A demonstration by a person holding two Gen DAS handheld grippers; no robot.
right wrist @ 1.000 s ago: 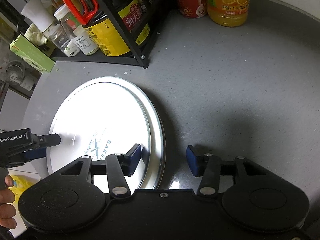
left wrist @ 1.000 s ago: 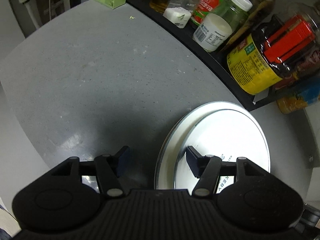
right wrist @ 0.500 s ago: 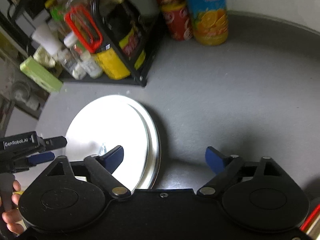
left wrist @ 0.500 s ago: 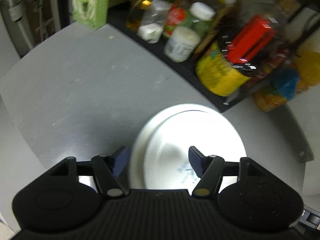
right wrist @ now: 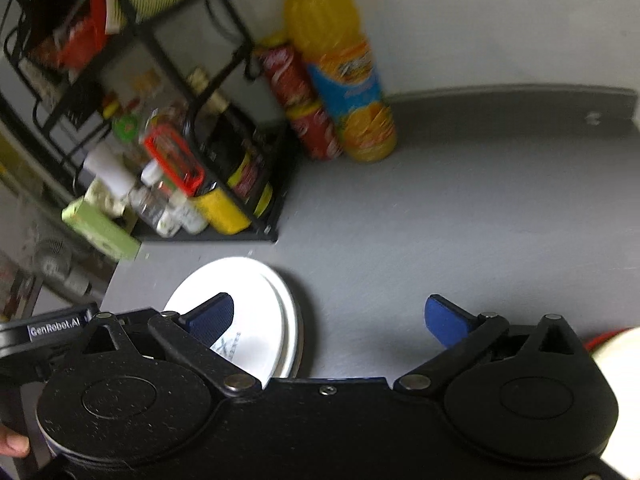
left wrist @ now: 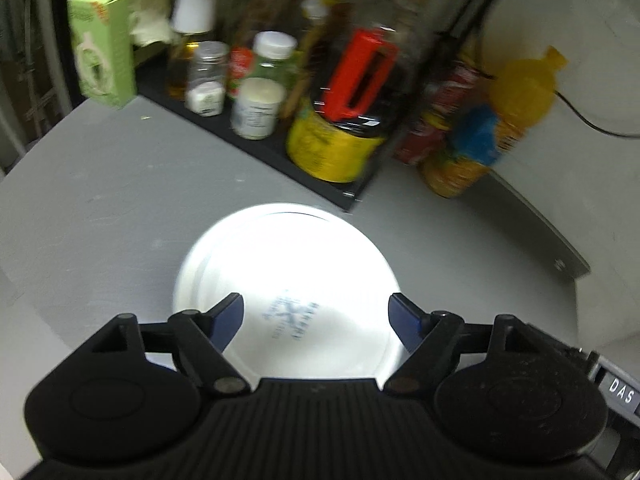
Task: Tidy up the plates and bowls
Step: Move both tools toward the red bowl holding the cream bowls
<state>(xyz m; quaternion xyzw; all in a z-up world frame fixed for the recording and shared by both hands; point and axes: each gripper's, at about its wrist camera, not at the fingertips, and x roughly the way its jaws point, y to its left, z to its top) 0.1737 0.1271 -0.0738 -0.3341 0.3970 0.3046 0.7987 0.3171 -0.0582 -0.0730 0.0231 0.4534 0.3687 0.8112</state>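
A stack of white plates (left wrist: 288, 268) lies upside down on the grey counter, a faint blue maker's mark on the top one's base. My left gripper (left wrist: 316, 318) hovers above its near side, open, with nothing between the fingers. In the right wrist view the same plates (right wrist: 256, 296) lie at lower left, the upper plate slightly offset from the one under it. My right gripper (right wrist: 328, 320) is open wide above the counter, its left fingertip over the plates. A white rounded object (right wrist: 622, 364) shows at the right edge; I cannot tell what it is.
A black wire rack (right wrist: 224, 128) full of jars and bottles stands behind the plates. An orange juice bottle (right wrist: 344, 80) and red cans (right wrist: 300, 100) stand against the wall. The green box (left wrist: 102, 52) sits at the rack's left end. The left gripper's body (right wrist: 44, 328) is at far left.
Both grippers have risen and drawn back from the plates, so more of the rack and wall shows. Both have opened wider. The plates stayed on the counter.
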